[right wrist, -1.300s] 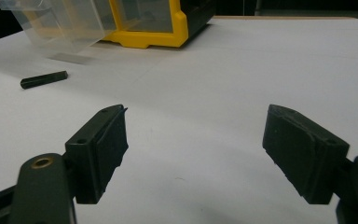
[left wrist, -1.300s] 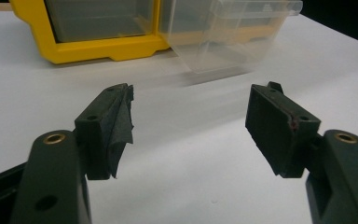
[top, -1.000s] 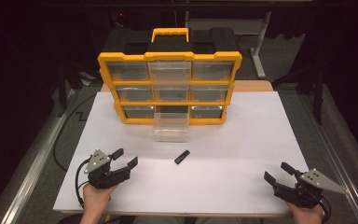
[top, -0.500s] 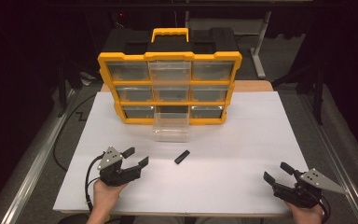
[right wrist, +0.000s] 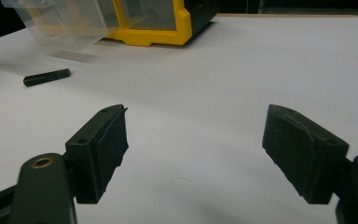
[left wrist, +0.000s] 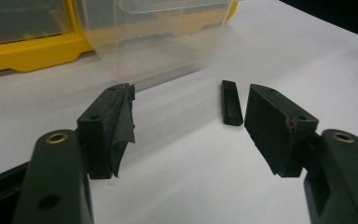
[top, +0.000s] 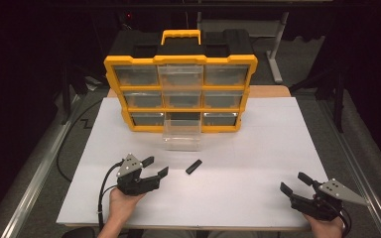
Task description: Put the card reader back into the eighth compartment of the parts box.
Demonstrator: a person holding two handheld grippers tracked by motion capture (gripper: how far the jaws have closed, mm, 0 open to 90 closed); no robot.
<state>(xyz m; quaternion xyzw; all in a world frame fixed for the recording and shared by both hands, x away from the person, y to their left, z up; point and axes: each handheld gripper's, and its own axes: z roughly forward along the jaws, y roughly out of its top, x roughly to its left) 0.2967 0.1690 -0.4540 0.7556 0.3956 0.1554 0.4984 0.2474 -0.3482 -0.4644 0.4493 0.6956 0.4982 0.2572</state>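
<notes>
High view: white table top (top: pixel 258 148) filled the centre of the frame. Yellow drawer organizer (top: pixel 181 91) stood at upper centre, nine clear drawers in three rows, black top with a yellow handle. The bottom-middle clear drawer (top: pixel 181 135) was pulled forward out of its slot, its front end resting on the table just below the organizer.

A small black bar (top: pixel 193 166) lay flat on the table a little below and right of the drawer, apart from it, tilted on a diagonal.

Left gripper (top: pixel 156 166) sat lower left of centre, held in a hand (top: pixel 121 203) entering from the bottom edge; jaws spread wide, nothing between them, tips pointed right and up toward the bar, near it but not touching. Cable looped off to its left.

Right gripper (top: pixel 294 182) sat in the lower right corner, well apart from the bar; jaws wide open and empty, pointed toward upper left.

Left gripper view: bar (left wrist: pixel 231 101) lay beyond the jaws, just inside the right-hand jaw's tip, with the drawer (left wrist: pixel 168 37) behind it at top centre. Torn black padding hung off the left-hand jaw.

Right gripper view: bar (right wrist: pixel 46 77) at upper left of the frame, far from the jaws; bare table between them
</notes>
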